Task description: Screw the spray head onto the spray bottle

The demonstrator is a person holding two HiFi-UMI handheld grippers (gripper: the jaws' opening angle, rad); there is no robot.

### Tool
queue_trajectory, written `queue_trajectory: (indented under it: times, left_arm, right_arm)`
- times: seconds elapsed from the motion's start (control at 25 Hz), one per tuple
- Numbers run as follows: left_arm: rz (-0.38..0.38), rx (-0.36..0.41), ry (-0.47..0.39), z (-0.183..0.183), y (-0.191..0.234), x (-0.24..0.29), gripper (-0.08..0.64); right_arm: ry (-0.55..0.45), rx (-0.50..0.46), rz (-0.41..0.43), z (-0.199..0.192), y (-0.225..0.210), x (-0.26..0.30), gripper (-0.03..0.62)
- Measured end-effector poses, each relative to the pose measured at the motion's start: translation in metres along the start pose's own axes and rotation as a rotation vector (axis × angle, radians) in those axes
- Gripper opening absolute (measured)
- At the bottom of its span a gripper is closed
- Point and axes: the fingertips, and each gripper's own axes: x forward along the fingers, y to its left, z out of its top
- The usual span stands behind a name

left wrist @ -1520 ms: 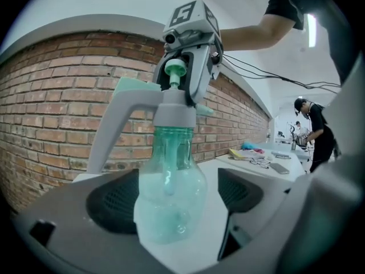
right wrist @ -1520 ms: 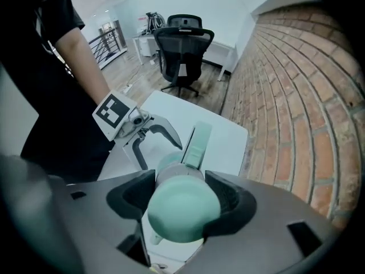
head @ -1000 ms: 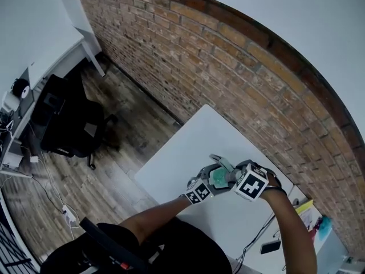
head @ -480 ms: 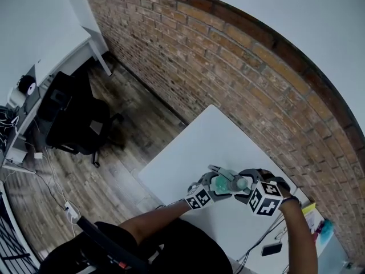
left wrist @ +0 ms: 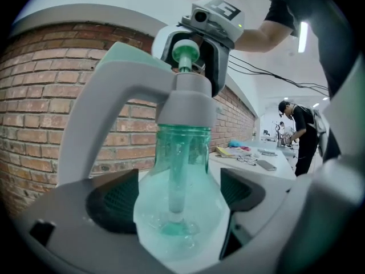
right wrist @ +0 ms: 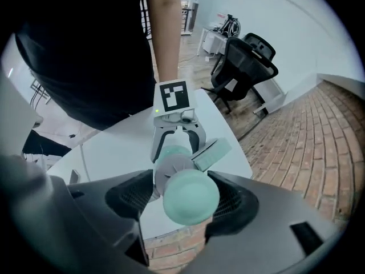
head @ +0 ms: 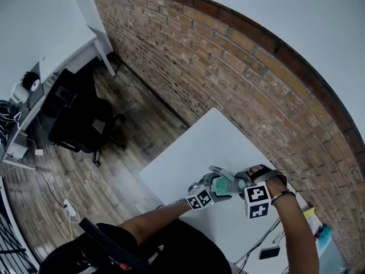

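A translucent green spray bottle [left wrist: 181, 176] lies level over the white table [head: 194, 147], its round base gripped between the pads of my left gripper [left wrist: 179, 201], which is shut on it. The grey spray head [left wrist: 188, 101] with its nozzle [right wrist: 212, 153] sits on the bottle's neck. My right gripper [right wrist: 185, 201] faces the left one end-on, its jaws around the head's green top [right wrist: 191, 197]. Those jaws are opening, and a gap shows beside the left pad. In the head view both grippers meet at the bottle [head: 222, 183].
A brick wall [head: 239, 84] runs along the table's far edge. A phone [head: 268, 252], a cable and some small items lie at the table's right end. A black office chair [head: 77, 121] stands on the wooden floor to the left. A person [left wrist: 299, 130] stands far behind.
The right gripper's marker cube has swung lower and turned beside the spray head. The left gripper still holds the bottle in about the same place.
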Motion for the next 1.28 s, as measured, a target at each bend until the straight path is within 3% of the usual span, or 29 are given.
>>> queue_trajectory:
  times: [0.24,0.44,0.72,0.88,1.0,1.12,1.28]
  left_arm:
    - [-0.003,0.02,0.0,0.002,-0.002,0.003,0.446]
    - [0.014,0.017,-0.006,0.0,-0.002,0.003,0.445]
    - [0.04,0.013,-0.015,0.002,0.0,0.004,0.445]
    - [0.051,0.011,-0.015,0.002,-0.002,0.004,0.446]
    - [0.045,0.012,-0.018,0.002,-0.002,0.004,0.445]
    - [0.046,0.009,-0.02,0.002,-0.001,0.003,0.445]
    - [0.038,-0.002,-0.022,0.001,0.0,0.003,0.445]
  right_arm:
    - [-0.056,0.149,0.05,0.006,0.002,0.007,0.291]
    - [-0.097,0.44,0.069,0.003,-0.001,0.01,0.273]
    - [-0.143,0.754,0.042,-0.001,-0.008,0.009,0.273]
    - [-0.126,1.023,0.006,-0.005,-0.01,0.008,0.273]
    - [-0.13,1.139,-0.025,-0.006,-0.013,0.008,0.273]
    - [-0.131,1.171,-0.035,-0.005,-0.014,0.007,0.275]
    - [-0.173,1.068,-0.016,-0.001,-0.011,0.007,0.275]
